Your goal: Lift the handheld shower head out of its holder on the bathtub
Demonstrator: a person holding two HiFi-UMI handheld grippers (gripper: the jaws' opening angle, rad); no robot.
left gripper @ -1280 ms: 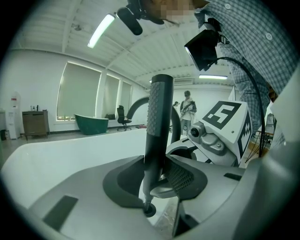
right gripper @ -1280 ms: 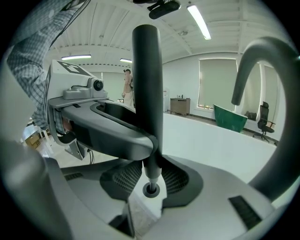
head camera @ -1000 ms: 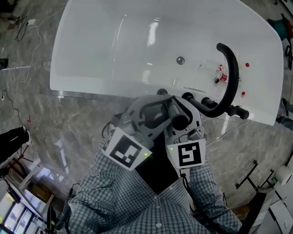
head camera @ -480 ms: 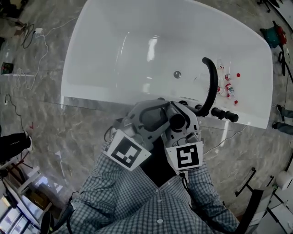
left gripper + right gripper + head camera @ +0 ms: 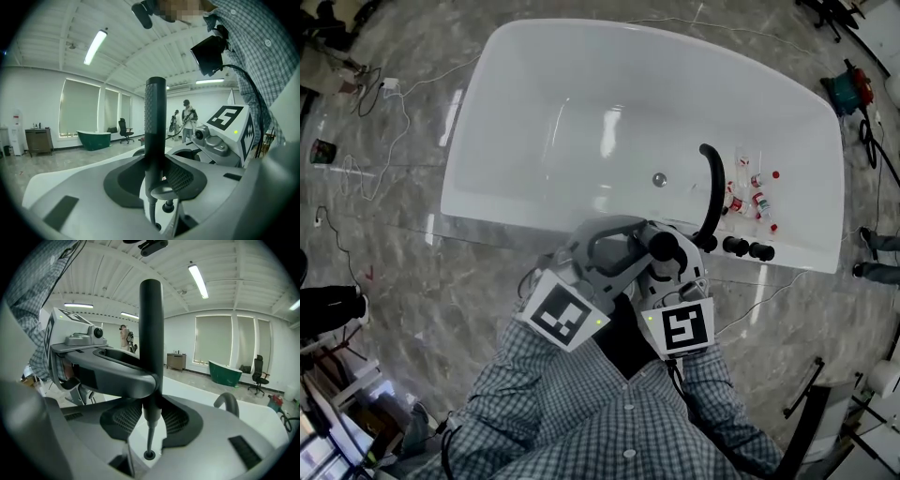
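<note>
Both grippers hold the black handheld shower head (image 5: 664, 246) upright, high above the near rim of the white bathtub (image 5: 581, 94). My left gripper (image 5: 630, 246) is shut on its textured handle (image 5: 154, 122), with a pad pressed on each side. My right gripper (image 5: 675, 262) clamps the handle (image 5: 151, 333) lower down. A thin black hose (image 5: 149, 437) hangs from the handle to the round holder hole (image 5: 149, 455) in the tub's rim. In the right gripper view the left gripper's jaw wraps the handle from the left.
A curved black faucet spout (image 5: 710, 183) and black knobs (image 5: 748, 249) stand on the tub's near right rim. Small bottles (image 5: 750, 202) lie inside near the drain (image 5: 659, 179). Cables run over the marble floor at left. A green tub (image 5: 93, 139) and people (image 5: 186, 119) are far off.
The tub, spout and knobs look smaller and farther below than before. Both grippers stay together on the shower head at the middle of the head view.
</note>
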